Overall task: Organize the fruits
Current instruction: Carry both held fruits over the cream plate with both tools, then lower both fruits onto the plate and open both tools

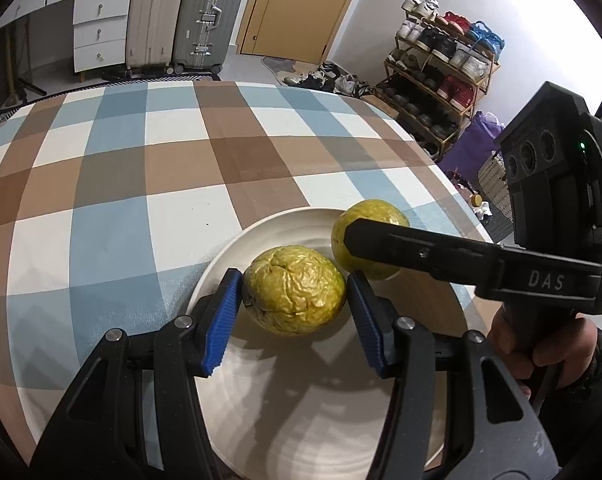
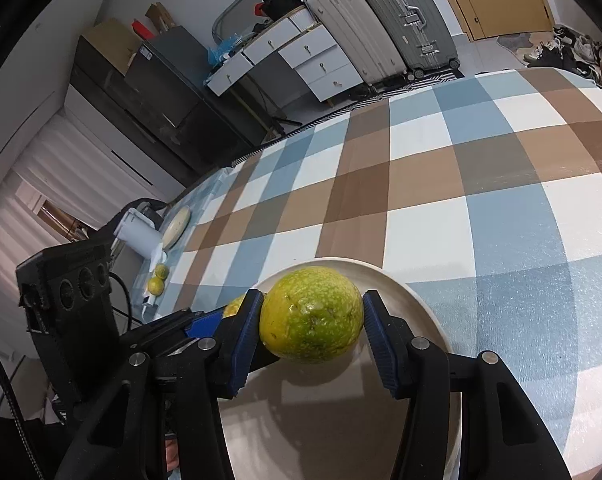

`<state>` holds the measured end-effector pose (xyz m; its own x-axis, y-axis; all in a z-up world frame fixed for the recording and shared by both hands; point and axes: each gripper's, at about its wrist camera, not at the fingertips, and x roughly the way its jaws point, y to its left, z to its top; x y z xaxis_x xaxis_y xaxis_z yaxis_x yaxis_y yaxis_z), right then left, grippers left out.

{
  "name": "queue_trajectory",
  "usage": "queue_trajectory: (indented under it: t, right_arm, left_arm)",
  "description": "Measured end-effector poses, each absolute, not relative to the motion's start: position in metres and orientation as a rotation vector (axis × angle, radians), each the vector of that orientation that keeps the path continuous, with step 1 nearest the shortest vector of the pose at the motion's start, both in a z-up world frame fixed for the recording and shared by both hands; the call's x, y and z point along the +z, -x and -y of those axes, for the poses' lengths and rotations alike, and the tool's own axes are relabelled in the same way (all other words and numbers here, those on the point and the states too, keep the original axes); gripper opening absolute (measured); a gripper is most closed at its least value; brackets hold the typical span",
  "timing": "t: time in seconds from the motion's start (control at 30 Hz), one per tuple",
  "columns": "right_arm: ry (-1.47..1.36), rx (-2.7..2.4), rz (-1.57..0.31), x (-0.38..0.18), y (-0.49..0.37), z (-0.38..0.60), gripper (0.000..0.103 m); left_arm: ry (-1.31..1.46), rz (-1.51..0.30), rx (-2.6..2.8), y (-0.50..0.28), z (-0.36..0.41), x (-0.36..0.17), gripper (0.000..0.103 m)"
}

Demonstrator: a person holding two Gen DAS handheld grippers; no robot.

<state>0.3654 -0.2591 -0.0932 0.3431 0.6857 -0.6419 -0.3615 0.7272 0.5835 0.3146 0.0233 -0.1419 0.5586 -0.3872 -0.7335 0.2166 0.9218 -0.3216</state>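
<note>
A wrinkled yellow fruit [image 1: 295, 292] sits between the blue pads of my left gripper [image 1: 293, 302], which is shut on it just over the white plate [image 1: 293, 400]. Right behind it, a smoother yellow-green fruit [image 1: 381, 216] is gripped by my right gripper [image 1: 365, 240], whose black finger crosses in front of it. In the right wrist view that yellow-green fruit [image 2: 311, 314] fills the right gripper [image 2: 311, 320], with both pads against its sides, above the plate [image 2: 321, 420]. The left gripper [image 2: 221, 316] shows at the left, with only a sliver of the wrinkled fruit [image 2: 235, 305] visible.
The plate lies near the front of a checked tablecloth [image 1: 161, 168]. At the table's far left end are two small yellow-green fruits [image 2: 156, 286], another plate [image 2: 177, 222] and a white container [image 2: 139, 234]. A hand [image 1: 541, 344] holds the right gripper. Suitcases [image 1: 209, 16] and a shoe rack [image 1: 441, 64] stand beyond.
</note>
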Motion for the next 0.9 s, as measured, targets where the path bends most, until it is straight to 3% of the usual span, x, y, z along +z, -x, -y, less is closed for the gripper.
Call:
queue_trajectory:
  t: [0.07, 0.13, 0.2, 0.33, 0.43, 0.53, 0.6, 0.9]
  right_arm:
    - [-0.381, 0.691, -1.020, -0.095, -0.366, 0.260, 0.053]
    - [-0.393, 0.696, -1.032, -0.097, -0.367, 0.261, 0.062]
    - [-0.419, 0.716, -1.021, -0.094, -0.365, 0.264, 0.070]
    - [-0.428, 0.707, -0.975, -0.080, -0.355, 0.273, 0.080]
    - [-0.440, 0.688, -0.930, -0.067, -0.341, 0.284, 0.090]
    - [-0.426, 0.679, -0.885, -0.052, -0.321, 0.292, 0.092]
    - [-0.412, 0.666, -0.860, -0.043, -0.306, 0.297, 0.102]
    - [-0.370, 0.644, -0.763, -0.014, -0.236, 0.311, 0.103]
  left_arm:
    - [0.191, -0.903, -0.341, -0.314, -0.023, -0.141, 0.051]
    - [0.187, -0.883, -0.322, -0.312, -0.025, -0.138, 0.052]
    - [0.182, -0.883, -0.315, -0.311, -0.025, -0.136, 0.061]
    - [0.181, -0.870, -0.290, -0.300, -0.028, -0.127, 0.065]
    - [0.179, -0.836, -0.268, -0.285, -0.031, -0.114, 0.074]
    - [0.157, -0.806, -0.245, -0.266, -0.031, -0.100, 0.078]
    - [0.153, -0.792, -0.239, -0.253, -0.032, -0.091, 0.080]
    - [0.123, -0.727, -0.210, -0.183, -0.029, -0.054, 0.085]
